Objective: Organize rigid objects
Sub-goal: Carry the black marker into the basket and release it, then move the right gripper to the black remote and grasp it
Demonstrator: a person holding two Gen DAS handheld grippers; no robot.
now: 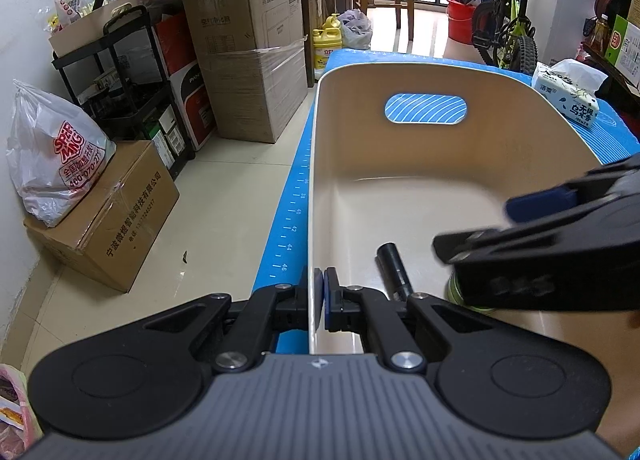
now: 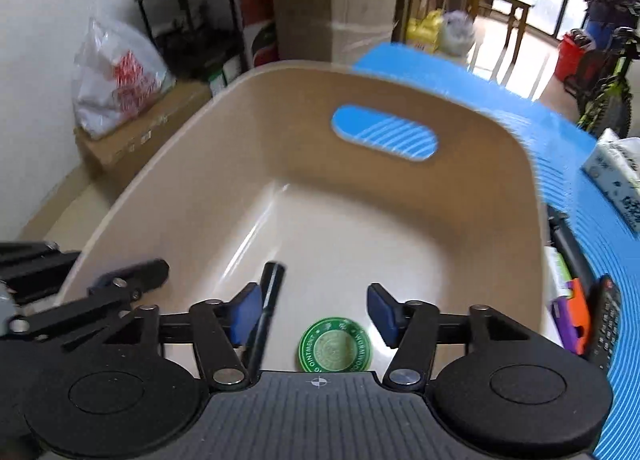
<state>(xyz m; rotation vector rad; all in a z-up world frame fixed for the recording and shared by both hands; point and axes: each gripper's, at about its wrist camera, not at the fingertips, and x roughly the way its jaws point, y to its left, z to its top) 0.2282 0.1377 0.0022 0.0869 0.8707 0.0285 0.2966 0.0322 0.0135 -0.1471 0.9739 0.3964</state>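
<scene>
Already lying on the floor of the beige bin (image 2: 192, 187), the green ointment tin (image 2: 335, 346) is sitting just beside a black marker (image 2: 266, 308), directly under the right gripper (image 2: 314, 312), whose jaws are standing wide apart and holding nothing. The left gripper (image 1: 323, 296) is pinching the bin's left wall, steadying it. Judging by this, a drop-off is finishing; next, the right gripper likely needs lifting clear toward the items waiting on the blue mat (image 2: 624, 300).
</scene>
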